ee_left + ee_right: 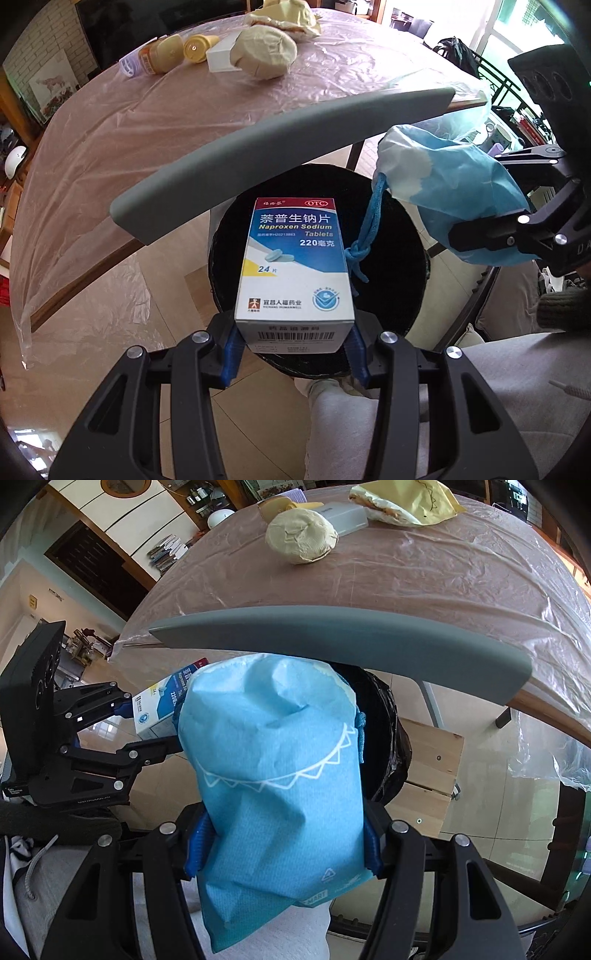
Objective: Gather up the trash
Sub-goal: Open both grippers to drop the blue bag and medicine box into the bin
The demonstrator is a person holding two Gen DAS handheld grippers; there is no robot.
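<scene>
The large oval table (110, 155), draped in a wrinkled clear plastic sheet, fills the far half of both views, and the curved grey back of a chair (280, 147) arcs across in front of its near edge. Below that chair back sits the round bin lined with a black plastic bag (399, 266), its mouth open upward.

The right hand-held gripper (284, 842) is clamped on a crumpled light-blue drawstring pouch with a white bunting print (273, 760), held over the bin's near rim. The left hand-held gripper (295, 347) is clamped on the lower end of a white-and-blue cardboard box of naproxen tablets (295, 258), which points out over the bin's mouth.

Judging from this, both pieces are about ready to drop, and the risks lie in the crowding. The pouch's blue knotted cord (364, 240) dangles against the box's right edge, so it could snag the box as either is let go. The chair back overhangs the bin, leaving a narrow gap; a release made too near the rim could send the box onto the floor.

Still on the table, well apart from the bin, wait a round cream paper-wrapped bundle (301, 535), a small white box (345, 517) just behind it, crumpled yellow wrapping (406, 498), and overturned yellow-capped bottles (173, 55).
</scene>
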